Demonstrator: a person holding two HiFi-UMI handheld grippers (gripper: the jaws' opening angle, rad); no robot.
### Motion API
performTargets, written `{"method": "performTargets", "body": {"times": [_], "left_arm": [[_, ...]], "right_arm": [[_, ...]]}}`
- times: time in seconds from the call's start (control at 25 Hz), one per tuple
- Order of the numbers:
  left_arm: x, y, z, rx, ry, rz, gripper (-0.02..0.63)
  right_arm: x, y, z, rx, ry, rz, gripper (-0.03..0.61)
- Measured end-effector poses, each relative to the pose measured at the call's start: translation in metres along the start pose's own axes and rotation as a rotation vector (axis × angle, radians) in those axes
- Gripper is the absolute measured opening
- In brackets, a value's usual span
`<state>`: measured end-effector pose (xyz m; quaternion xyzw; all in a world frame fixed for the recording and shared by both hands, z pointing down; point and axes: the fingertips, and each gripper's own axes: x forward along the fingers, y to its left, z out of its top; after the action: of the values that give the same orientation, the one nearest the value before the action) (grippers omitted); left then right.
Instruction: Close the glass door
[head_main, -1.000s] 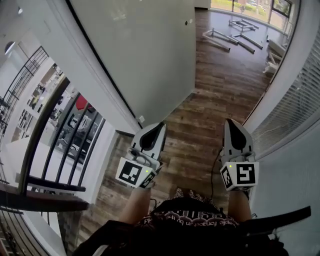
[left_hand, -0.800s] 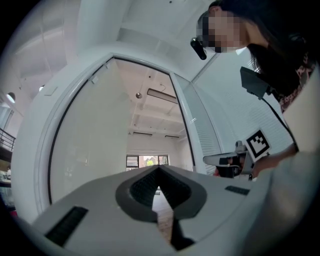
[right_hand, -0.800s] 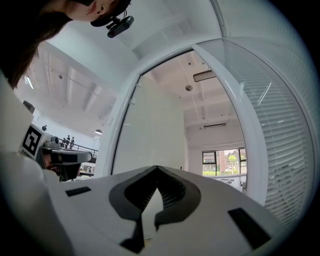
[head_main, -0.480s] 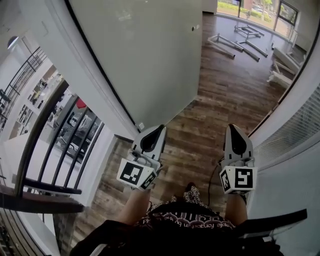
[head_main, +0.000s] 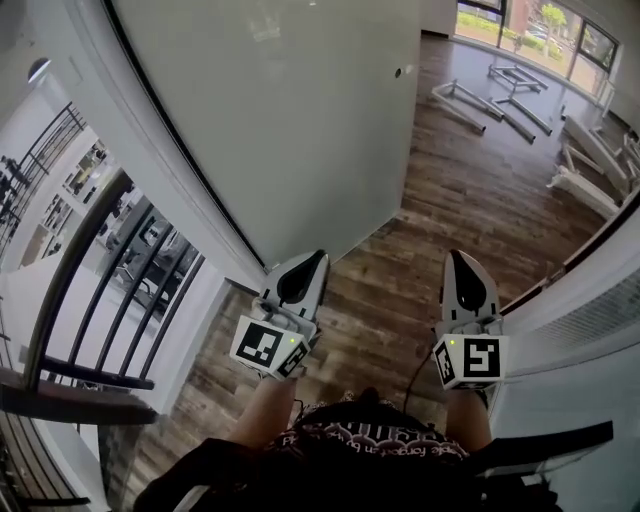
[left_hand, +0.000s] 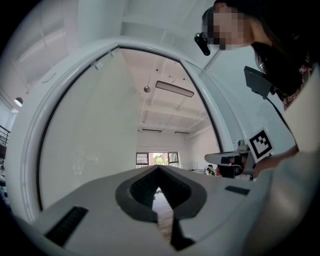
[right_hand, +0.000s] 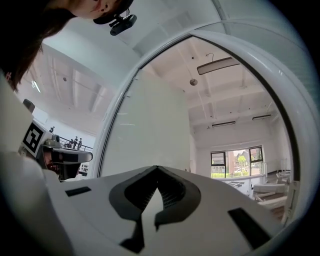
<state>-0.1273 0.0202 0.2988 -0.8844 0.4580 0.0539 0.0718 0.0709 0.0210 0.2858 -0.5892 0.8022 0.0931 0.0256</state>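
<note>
The glass door (head_main: 300, 120) is a tall frosted panel in a dark frame, standing open on the left ahead of me, with a small round fitting (head_main: 398, 72) near its far edge. My left gripper (head_main: 318, 256) is held out level over the wood floor, just short of the door's near bottom corner and not touching it. Its jaws are shut with nothing between them. A little to the right, my right gripper (head_main: 455, 256) is also shut and empty. The left gripper view shows that gripper (left_hand: 158, 167) with the door (left_hand: 90, 140) on its left. In the right gripper view the right gripper (right_hand: 157, 168) faces the door (right_hand: 150, 125).
A black railing (head_main: 110, 290) stands at the left beside the door frame. A white wall with slatted blinds (head_main: 590, 310) runs close along the right. Several white metal frames (head_main: 500, 90) lie on the wood floor (head_main: 440, 200) far ahead, by the windows.
I have moved forward through the doorway with both grippers held out. The door panel and the room beyond now look nearer and larger. Both jaws stayed shut.
</note>
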Motion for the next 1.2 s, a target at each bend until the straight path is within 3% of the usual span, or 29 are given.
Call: {"method": "performTargets", "body": {"times": [0.52,1.2], "left_arm": [[0.076,0.037,-0.009,0.049,0.002,0.029,0.002],[0.225,0.171,-0.036,0.044,-0.026,-0.082,0.002]], "right_arm": [[0.079,-0.034,-0.024,0.052,-0.011,0.028,0.003],[0.261,-0.060,-0.045,0.045,-0.024,-0.057,0.003]]}}
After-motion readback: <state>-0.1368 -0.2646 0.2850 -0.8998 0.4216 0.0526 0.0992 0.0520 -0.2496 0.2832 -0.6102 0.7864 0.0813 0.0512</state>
